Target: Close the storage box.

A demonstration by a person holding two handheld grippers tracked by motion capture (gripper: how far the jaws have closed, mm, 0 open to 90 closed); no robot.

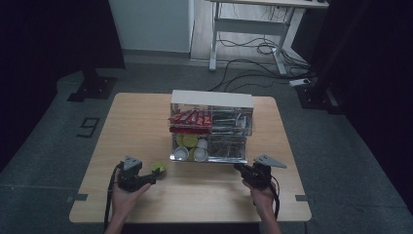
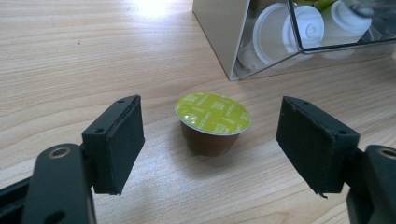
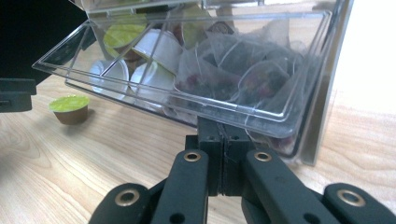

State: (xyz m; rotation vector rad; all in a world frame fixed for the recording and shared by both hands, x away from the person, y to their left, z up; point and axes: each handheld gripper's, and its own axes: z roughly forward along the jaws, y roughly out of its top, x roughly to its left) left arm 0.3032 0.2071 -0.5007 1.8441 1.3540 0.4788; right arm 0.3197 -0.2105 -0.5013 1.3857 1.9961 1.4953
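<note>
Left claw (image 2: 210,140): jaws stand wide apart, one on each side of the coffee capsule (image 2: 213,122), neither pad touching it.
Coffee capsule: upright on the table (image 2: 70,56), green foil lid up, just beside the left front corner of the organizer (image 1: 212,126).
Risk on the left: if one jaw arrives first, the small capsule may slide or tip over; the soft foil lid can be dented if the claw closes too high.
Open drawer (image 3: 187,70): clear plastic, tilted out from the lower level; left part holds white and green capsules, right part holds tea bags.
Upper level: red packets on the left, darker packets on the right.
Right claw (image 3: 223,163): jaws together, seemingly pinching the front lip of the drawer.
Risk on the right: if this grip slips, the drawer may swing shut or spill.
</note>
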